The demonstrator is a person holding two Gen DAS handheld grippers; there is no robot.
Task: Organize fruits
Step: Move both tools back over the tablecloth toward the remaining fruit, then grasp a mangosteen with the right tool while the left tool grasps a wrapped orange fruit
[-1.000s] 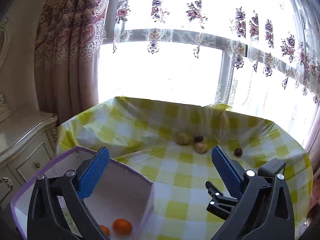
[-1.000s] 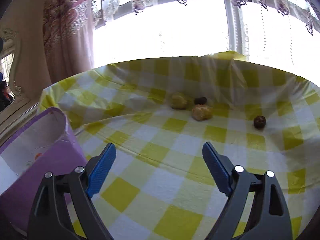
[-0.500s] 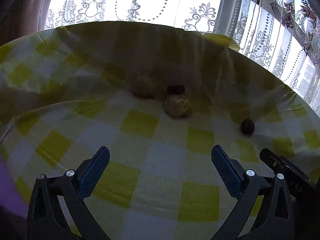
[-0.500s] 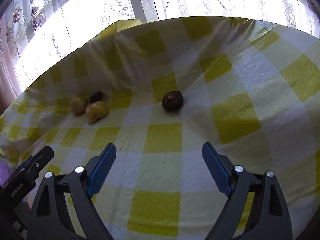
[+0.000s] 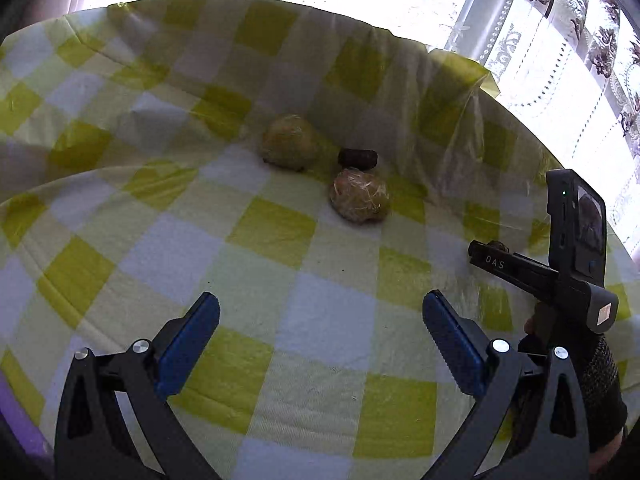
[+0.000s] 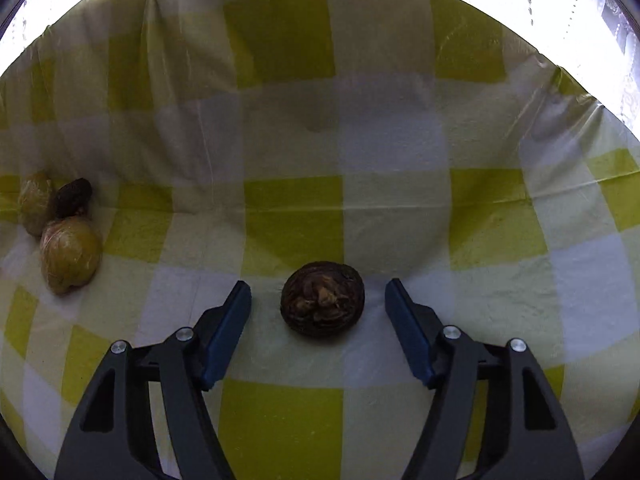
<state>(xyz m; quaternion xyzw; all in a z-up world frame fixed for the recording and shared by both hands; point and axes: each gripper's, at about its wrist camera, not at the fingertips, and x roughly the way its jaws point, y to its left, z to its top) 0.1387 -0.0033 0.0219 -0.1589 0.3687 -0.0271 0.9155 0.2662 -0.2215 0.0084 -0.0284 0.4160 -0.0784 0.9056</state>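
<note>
While the right gripper [image 6: 318,312] straddles a dark brown wrinkled fruit [image 6: 322,299], the left gripper [image 5: 321,338] hangs over bare checked cloth with nothing between its fingers.

The right gripper's blue pads [image 6: 226,334] stand apart on either side of the dark fruit, a gap showing on each side – neither pad touches it, and it rests on the yellow-and-white tablecloth [image 6: 296,220]. Off to the left lie three more pieces in a tight cluster: two yellowish wrapped fruits [image 6: 70,255] and a small dark one [image 6: 73,197] wedged against them. In the left wrist view the same cluster sits well ahead of the left gripper's spread pads [image 5: 188,350] – the nearer yellowish fruit [image 5: 359,195], the farther one [image 5: 289,142], the small dark piece [image 5: 357,157] between them. The body of the right-hand tool shows at that view's right edge.
</note>
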